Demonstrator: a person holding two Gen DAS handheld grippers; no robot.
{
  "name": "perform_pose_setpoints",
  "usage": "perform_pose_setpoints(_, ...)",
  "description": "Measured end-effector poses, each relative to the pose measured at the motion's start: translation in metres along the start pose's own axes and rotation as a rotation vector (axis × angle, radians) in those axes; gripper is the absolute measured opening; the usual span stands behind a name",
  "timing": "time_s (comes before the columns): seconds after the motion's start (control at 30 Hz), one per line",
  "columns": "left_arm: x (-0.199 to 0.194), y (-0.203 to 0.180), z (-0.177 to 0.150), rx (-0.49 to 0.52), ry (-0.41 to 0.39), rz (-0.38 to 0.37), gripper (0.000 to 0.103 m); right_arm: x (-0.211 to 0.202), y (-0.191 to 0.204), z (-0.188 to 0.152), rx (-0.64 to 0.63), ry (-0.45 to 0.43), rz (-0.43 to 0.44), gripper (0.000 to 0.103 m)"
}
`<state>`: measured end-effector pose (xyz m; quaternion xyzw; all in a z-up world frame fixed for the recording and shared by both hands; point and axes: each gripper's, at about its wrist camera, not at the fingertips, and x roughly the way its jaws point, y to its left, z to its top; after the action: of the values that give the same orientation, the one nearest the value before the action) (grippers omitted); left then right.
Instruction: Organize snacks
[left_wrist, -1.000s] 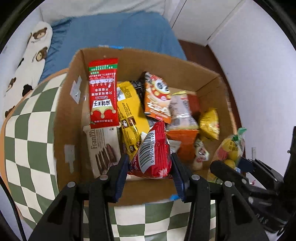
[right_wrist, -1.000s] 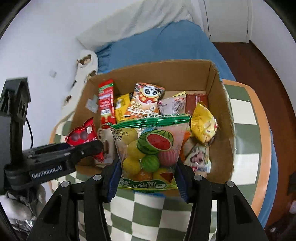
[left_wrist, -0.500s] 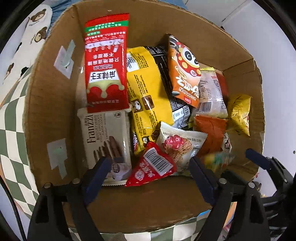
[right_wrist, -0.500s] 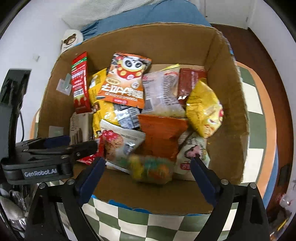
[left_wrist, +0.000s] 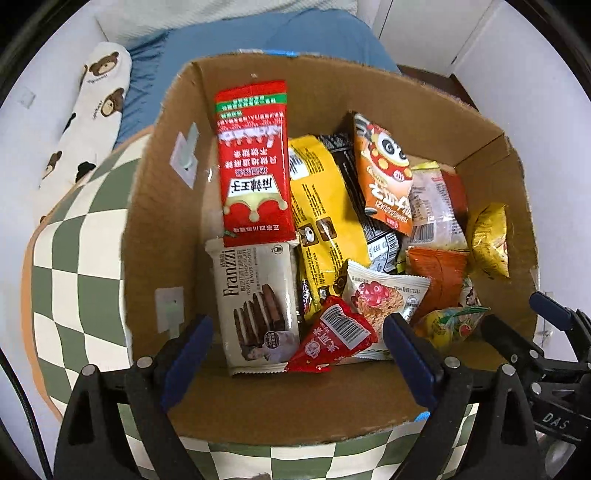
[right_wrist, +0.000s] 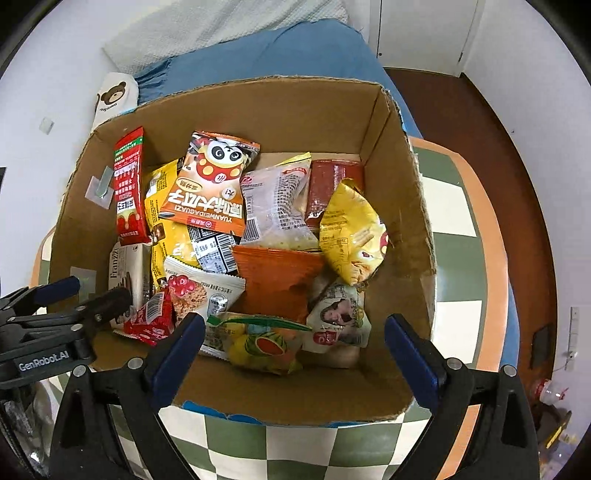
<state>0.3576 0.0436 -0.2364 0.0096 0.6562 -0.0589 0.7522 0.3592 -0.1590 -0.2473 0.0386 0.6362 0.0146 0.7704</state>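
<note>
- With both packets now lying loose in the cardboard box (left_wrist: 155, 236), both grippers hang above its near wall, pointing down into it.
- Left gripper (left_wrist: 295, 347): fingers have just been opening and stand wide, gripping nothing; the red barcode packet (left_wrist: 332, 339) lies between them, untouched, leaning on the Franzzi cookie pack (left_wrist: 258, 306).
- Right gripper (right_wrist: 295, 347): fingers have likewise just spread, empty; the fruit candy bag (right_wrist: 258, 343) rests below on the near floor of the box, beside the white packet with a face (right_wrist: 338, 319).
- Judgement: releasing low keeps each packet from bouncing out; near placement fills the free strip.
- The box sits on the checked counter (right_wrist: 454, 295); a blue bed (right_wrist: 314, 51) lies beyond.
</note>
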Motion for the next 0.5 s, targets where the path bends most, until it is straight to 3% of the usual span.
perform_pose_setpoints(0.27, -0.034, -0.002, -0.017, -0.011, -0.087, 0.001, 0.094, -0.031, -0.002, -0.010, 0.007, -0.083, -0.001, 0.100)
perform_pose_setpoints(0.5, -0.087, -0.011, -0.057, -0.004, -0.219, 0.001, 0.094, -0.090, -0.002, -0.043, 0.004, -0.208, -0.004, 0.100)
